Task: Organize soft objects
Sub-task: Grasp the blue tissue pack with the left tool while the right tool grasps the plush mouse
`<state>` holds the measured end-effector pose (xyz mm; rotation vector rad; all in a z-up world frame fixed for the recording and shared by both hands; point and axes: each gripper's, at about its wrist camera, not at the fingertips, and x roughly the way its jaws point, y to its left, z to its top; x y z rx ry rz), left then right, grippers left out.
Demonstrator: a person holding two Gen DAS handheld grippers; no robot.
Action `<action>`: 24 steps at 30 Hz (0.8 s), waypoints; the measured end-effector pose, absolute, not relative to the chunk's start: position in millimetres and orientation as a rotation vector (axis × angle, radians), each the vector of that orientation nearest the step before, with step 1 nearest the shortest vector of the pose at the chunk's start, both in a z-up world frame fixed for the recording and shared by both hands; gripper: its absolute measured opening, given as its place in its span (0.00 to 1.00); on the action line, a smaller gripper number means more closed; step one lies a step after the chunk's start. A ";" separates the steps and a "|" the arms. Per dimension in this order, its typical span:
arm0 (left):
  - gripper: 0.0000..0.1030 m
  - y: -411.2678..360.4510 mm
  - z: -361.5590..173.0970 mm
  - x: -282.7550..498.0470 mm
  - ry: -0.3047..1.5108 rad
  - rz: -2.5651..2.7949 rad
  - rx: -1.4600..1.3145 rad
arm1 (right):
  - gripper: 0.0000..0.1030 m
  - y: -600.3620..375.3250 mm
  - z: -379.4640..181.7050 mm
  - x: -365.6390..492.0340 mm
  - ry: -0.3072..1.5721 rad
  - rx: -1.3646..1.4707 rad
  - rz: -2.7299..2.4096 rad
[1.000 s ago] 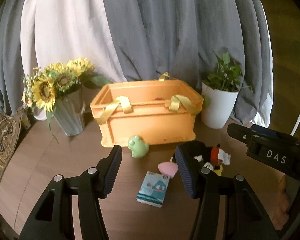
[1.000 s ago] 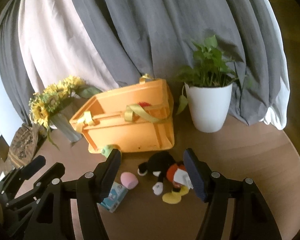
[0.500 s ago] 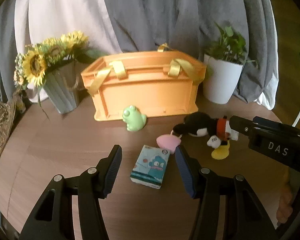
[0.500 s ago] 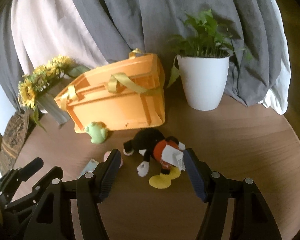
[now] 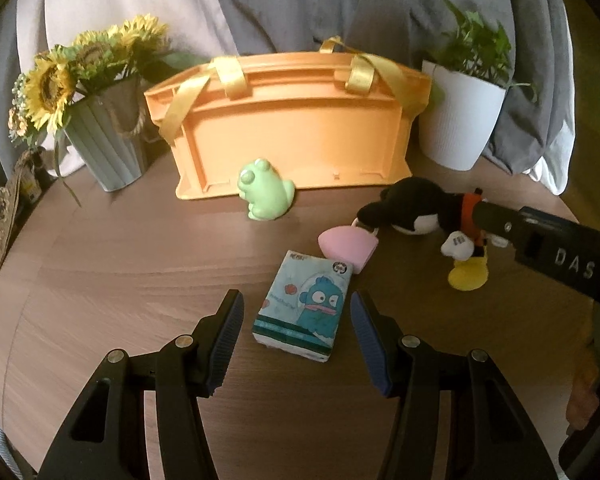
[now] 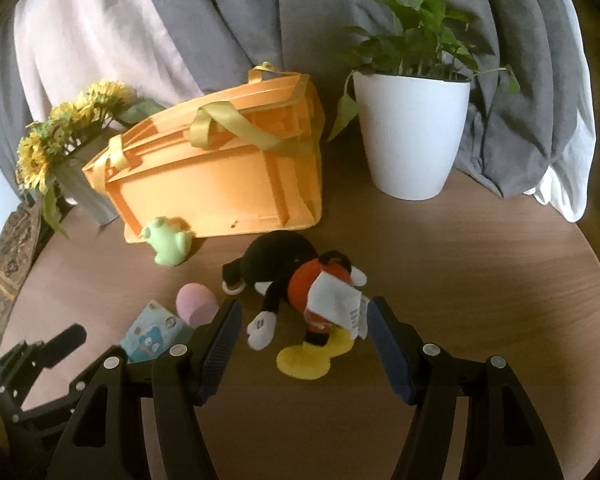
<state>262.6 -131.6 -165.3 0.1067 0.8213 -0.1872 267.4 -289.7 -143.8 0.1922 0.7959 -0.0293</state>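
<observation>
An orange crate [image 5: 288, 136] [image 6: 220, 188] with yellow ribbon handles stands at the back of the round wooden table. In front of it lie a green frog toy [image 5: 266, 196] [image 6: 168, 242], a pink soft piece [image 5: 346, 242] [image 6: 196, 304], a blue cartoon tissue pack [image 5: 302, 306] [image 6: 152, 336] and a black mouse plush [image 5: 424, 212] [image 6: 296, 280] with red shorts, yellow shoes and a white tag. My left gripper [image 5: 296, 316] hangs open just above the tissue pack, fingers on either side. My right gripper [image 6: 304, 320] is open over the plush's legs.
A grey pot of sunflowers [image 5: 100, 136] [image 6: 72, 160] stands left of the crate, and a white pot with a green plant [image 5: 460, 116] [image 6: 412, 136] stands right of it. Grey and white cloth hangs behind. The table edge [image 6: 596, 280] curves at the right.
Both grippers have come down and tipped toward the table. The tissue pack now sits between the left fingers and the plush between the right ones. Jaw widths look unchanged.
</observation>
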 end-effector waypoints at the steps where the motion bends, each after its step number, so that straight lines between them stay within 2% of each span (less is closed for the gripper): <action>1: 0.53 -131.8 -166.3 263.5 0.825 -0.188 0.106 | 0.64 -291.0 -144.7 268.7 0.795 0.194 -0.033; 24: 0.58 -135.3 -200.8 296.0 0.924 -0.217 0.098 | 0.64 -290.9 -178.1 310.6 0.837 0.185 -0.024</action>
